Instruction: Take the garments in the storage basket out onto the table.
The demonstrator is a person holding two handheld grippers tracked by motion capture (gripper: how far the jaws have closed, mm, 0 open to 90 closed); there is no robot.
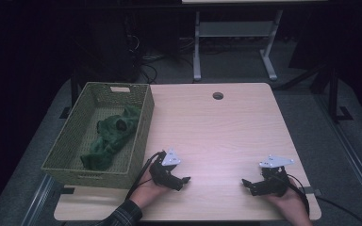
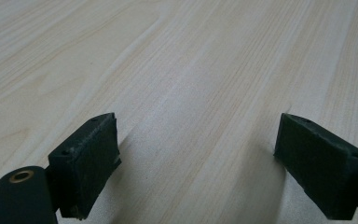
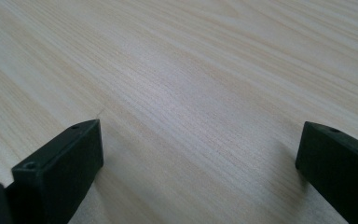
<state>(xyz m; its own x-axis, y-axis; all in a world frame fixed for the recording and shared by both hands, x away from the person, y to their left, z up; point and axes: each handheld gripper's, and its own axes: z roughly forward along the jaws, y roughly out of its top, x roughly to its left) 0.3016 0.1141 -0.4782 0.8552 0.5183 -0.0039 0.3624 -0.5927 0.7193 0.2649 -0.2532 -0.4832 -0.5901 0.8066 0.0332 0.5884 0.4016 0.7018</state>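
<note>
A green woven basket (image 1: 143, 123) stands at the table's left edge with a crumpled dark green cloth (image 1: 110, 137) lying inside it. My left gripper (image 1: 183, 182) rests low on the wooden table (image 1: 217, 132) near the front, just right of the basket's near corner, jaws spread wide over bare wood. In the left gripper view its fingers (image 2: 86, 163) hold nothing. My right gripper (image 1: 248, 184) sits at the front right, pointing left, also open. Its fingers (image 3: 60, 168) in the right gripper view frame only tabletop.
A round cable hole (image 1: 218, 95) is at the table's far edge. Behind the table stand the white legs of another desk (image 1: 197, 47) and tangled cables on the dark floor. Cables trail from both grippers off the front edge.
</note>
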